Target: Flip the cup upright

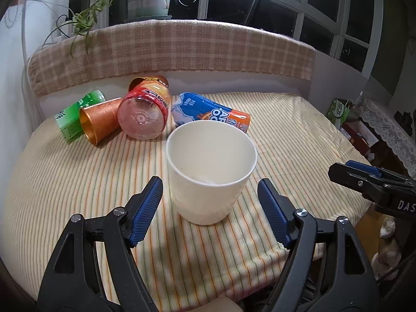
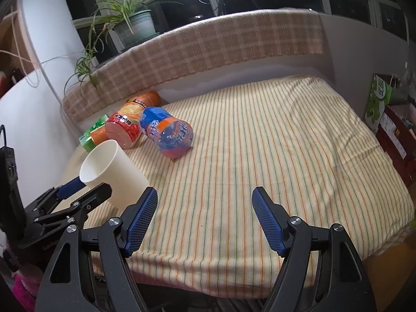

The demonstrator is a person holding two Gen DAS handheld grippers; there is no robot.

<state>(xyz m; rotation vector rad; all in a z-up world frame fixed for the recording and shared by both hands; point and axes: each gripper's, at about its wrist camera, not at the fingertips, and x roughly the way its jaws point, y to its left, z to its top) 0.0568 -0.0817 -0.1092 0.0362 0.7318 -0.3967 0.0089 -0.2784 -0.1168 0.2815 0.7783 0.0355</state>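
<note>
A white paper cup (image 1: 208,171) stands upright, mouth up, on the striped tablecloth (image 1: 78,182). My left gripper (image 1: 210,186) is open, its blue pads on either side of the cup with a gap on each side, not touching. The cup also shows in the right wrist view (image 2: 114,171) at the left, with the left gripper (image 2: 70,195) beside it. My right gripper (image 2: 204,202) is open and empty above the cloth near the table's front edge, to the right of the cup. It appears in the left wrist view (image 1: 369,179) at the right.
Behind the cup lie a red-labelled clear bottle (image 1: 145,114), a blue-and-orange bottle (image 1: 210,111), an orange metallic cup (image 1: 100,121) on its side and a green carton (image 1: 78,114). A plaid-covered ledge (image 1: 171,49) with a potted plant (image 1: 149,0) backs the table. Boxes (image 2: 390,124) stand at the right.
</note>
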